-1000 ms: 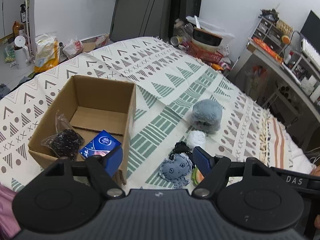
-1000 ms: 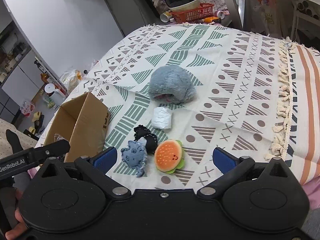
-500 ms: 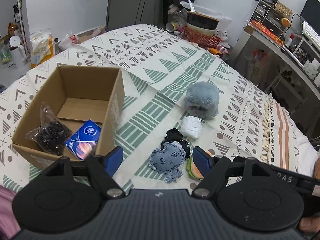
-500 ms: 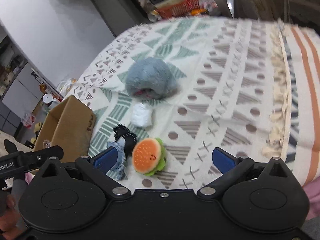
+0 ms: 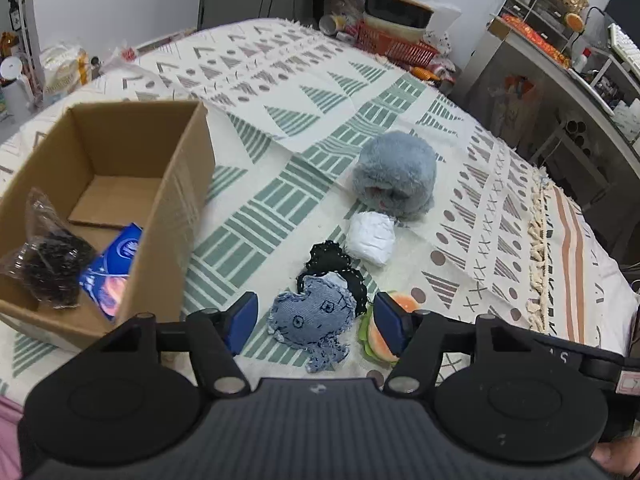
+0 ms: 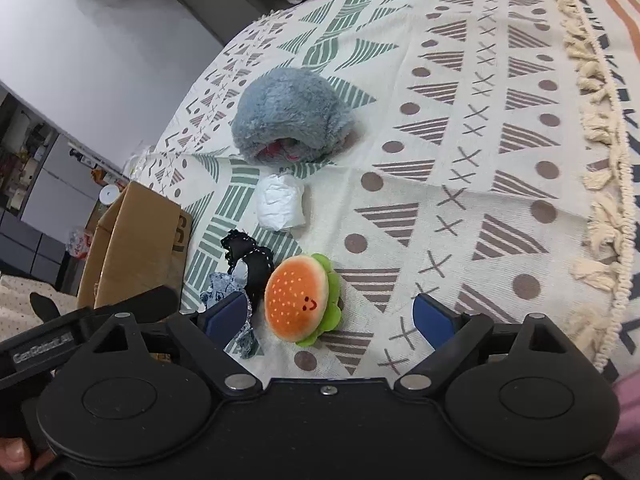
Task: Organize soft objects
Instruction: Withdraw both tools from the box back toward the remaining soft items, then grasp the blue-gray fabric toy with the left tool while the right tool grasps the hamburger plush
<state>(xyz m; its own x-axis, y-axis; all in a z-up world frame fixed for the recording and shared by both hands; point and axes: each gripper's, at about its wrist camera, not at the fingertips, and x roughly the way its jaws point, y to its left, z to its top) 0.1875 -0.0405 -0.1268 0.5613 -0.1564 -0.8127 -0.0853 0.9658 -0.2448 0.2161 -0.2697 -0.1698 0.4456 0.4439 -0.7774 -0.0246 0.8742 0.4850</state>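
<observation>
A row of soft things lies on the patterned bedspread [image 5: 304,88]: a fluffy grey-blue plush [image 5: 394,174] [image 6: 290,114], a white wad [image 5: 370,238] [image 6: 280,202], a black lace-edged piece [image 5: 334,266] [image 6: 250,258], a denim doll-face patch [image 5: 312,322] [image 6: 220,290] and a burger plush [image 5: 380,338] [image 6: 300,300]. My left gripper [image 5: 316,322] is open, its blue fingers either side of the denim patch. My right gripper [image 6: 330,318] is open around the burger plush. A cardboard box [image 5: 176,200] [image 6: 132,248] on the left holds a blue packet [image 5: 114,268] and a bagged dark item [image 5: 48,268].
The bedspread's tasselled fringe [image 6: 600,168] runs along the right side. A red basket with bowls [image 5: 394,36] sits beyond the far end. A cluttered shelf and desk [image 5: 560,52] stand at the right. Bare cloth lies right of the burger plush.
Both grippers have come down and forward toward the soft things. The left one shifted right from over the box to the denim patch; the right one closed in on the burger plush.
</observation>
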